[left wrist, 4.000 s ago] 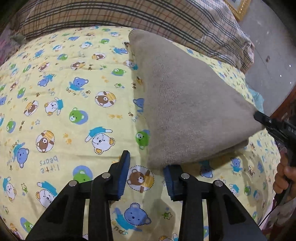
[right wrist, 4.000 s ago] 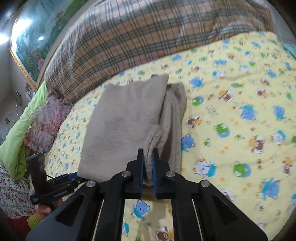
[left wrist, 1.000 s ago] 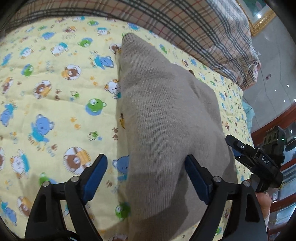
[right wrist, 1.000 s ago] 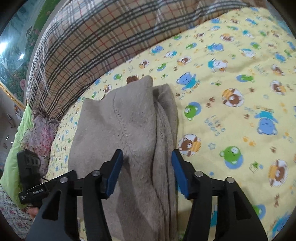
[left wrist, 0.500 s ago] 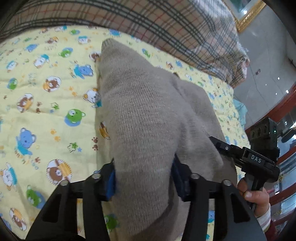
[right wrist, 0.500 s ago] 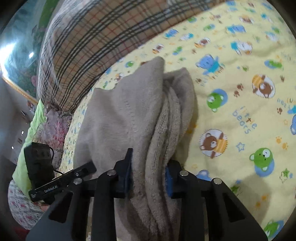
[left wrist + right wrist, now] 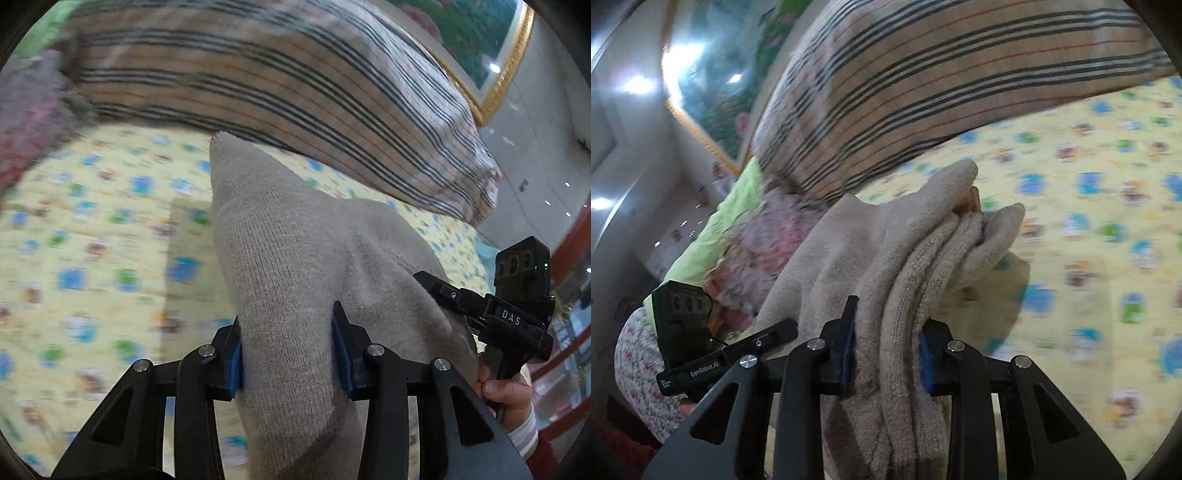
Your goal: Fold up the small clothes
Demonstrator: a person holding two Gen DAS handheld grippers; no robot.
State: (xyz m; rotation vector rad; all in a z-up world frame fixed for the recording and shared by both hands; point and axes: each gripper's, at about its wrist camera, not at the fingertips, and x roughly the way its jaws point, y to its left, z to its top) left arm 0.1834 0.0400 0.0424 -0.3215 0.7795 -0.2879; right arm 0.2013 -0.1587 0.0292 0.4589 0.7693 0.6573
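- The left gripper [image 7: 286, 349] has just closed its jaws and pinches a thick bundle of the beige knit garment [image 7: 295, 240].
- The right gripper [image 7: 886, 352] clamps the stacked folded layers.
- The garment hangs lifted above the yellow bear-print sheet [image 7: 92, 240].
- It looks soft, light and floppy; grip the layered near edge.
- Its long axis runs away toward the plaid pillow [image 7: 295, 85].

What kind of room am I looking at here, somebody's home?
Most likely a bedroom in a home. A yellow bedsheet printed with cartoon bears covers a bed, a large plaid pillow lies at its head, and a gold-framed landscape painting hangs on the wall behind.
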